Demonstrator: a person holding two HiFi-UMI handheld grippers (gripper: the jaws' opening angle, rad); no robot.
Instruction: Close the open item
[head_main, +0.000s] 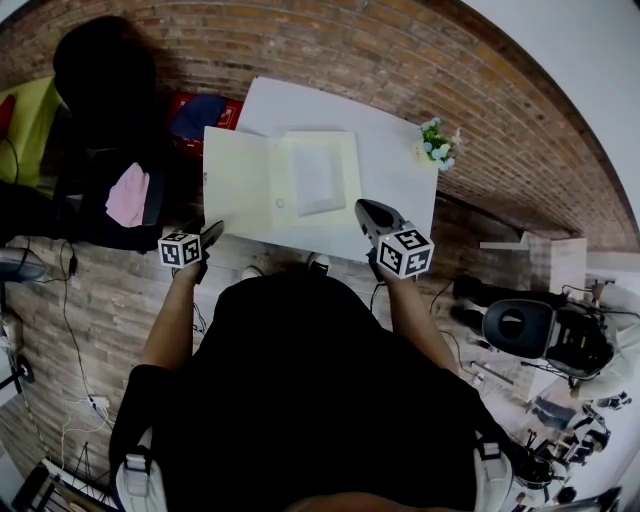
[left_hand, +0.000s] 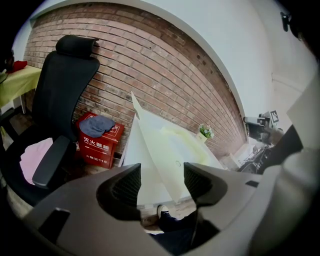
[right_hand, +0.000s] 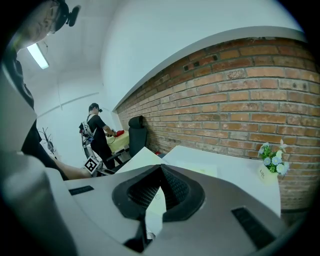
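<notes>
A pale yellow folder (head_main: 318, 178) lies open on the white table (head_main: 400, 185), with a white sheet on its right half. Its left flap (head_main: 237, 180) reaches past the table's left edge, and in the left gripper view this flap (left_hand: 160, 150) looks tilted up. My left gripper (head_main: 210, 237) is at the flap's near left corner. Its jaws stand wide open, and the flap's edge shows beyond the gap, touching neither pad. My right gripper (head_main: 372, 215) hovers at the table's near edge by the folder's right corner. In its own view the right gripper (right_hand: 160, 167) is shut with the tips together, holding nothing that I can see.
A black office chair (head_main: 110, 150) with a pink cloth (head_main: 128, 195) stands left of the table. A red box (head_main: 205, 112) sits by the brick wall. A small flower pot (head_main: 438, 143) is at the table's far right corner. Equipment (head_main: 540, 330) clutters the floor at right. A person (right_hand: 97, 135) stands far back.
</notes>
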